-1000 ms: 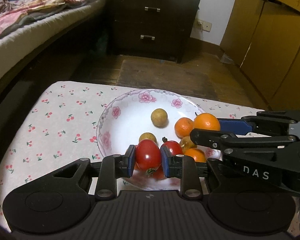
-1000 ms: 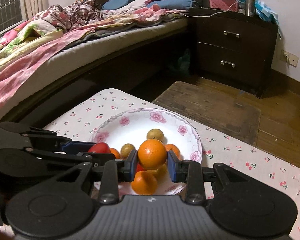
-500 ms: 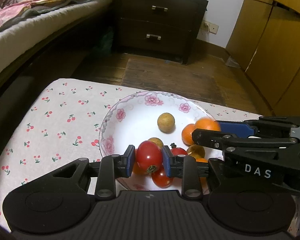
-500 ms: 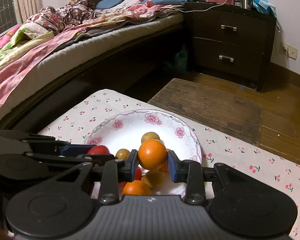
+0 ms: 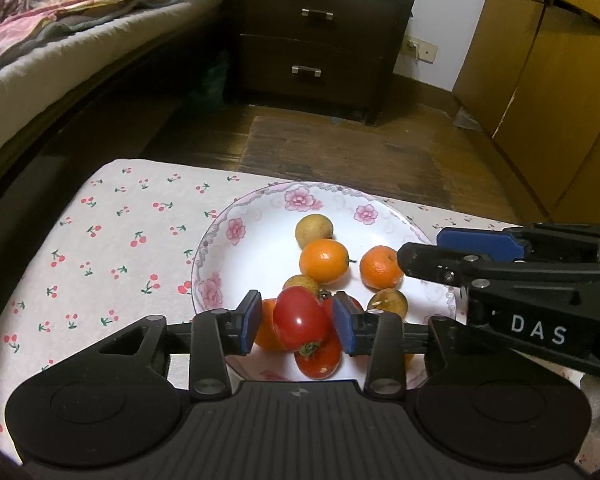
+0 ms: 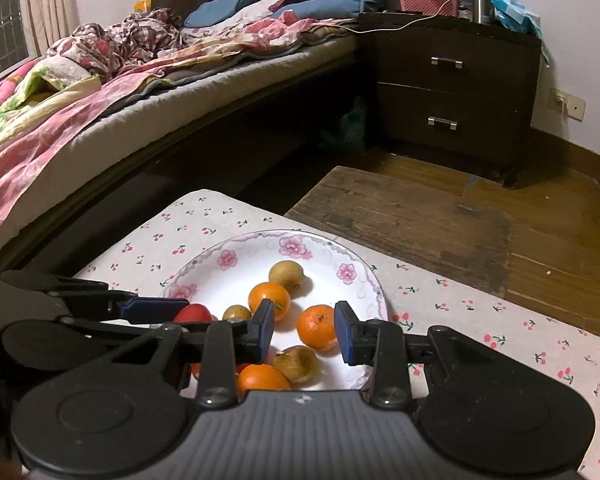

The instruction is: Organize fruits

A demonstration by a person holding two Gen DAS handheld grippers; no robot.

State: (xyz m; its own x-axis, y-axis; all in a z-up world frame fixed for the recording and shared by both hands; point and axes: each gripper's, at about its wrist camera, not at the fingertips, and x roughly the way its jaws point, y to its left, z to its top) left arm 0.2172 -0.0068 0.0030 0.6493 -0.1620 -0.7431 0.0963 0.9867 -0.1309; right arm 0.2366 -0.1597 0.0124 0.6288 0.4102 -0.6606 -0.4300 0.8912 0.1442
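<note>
My left gripper [image 5: 296, 322] loosely brackets a glossy red tomato [image 5: 300, 318], its pads slightly apart; only that view shows this. My right gripper [image 6: 305, 330] gapes empty over the floral white plate [image 6: 236, 256], oranges [image 6: 269, 301] toward 12 o'clock.

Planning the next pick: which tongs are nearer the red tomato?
Left. The left tongs bracket the red tomato; the right tongs hang open beside it, over the oranges.

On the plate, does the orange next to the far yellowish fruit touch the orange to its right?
Apart. The left wrist view shows a strip of white plate between the far orange and the right orange.
</note>
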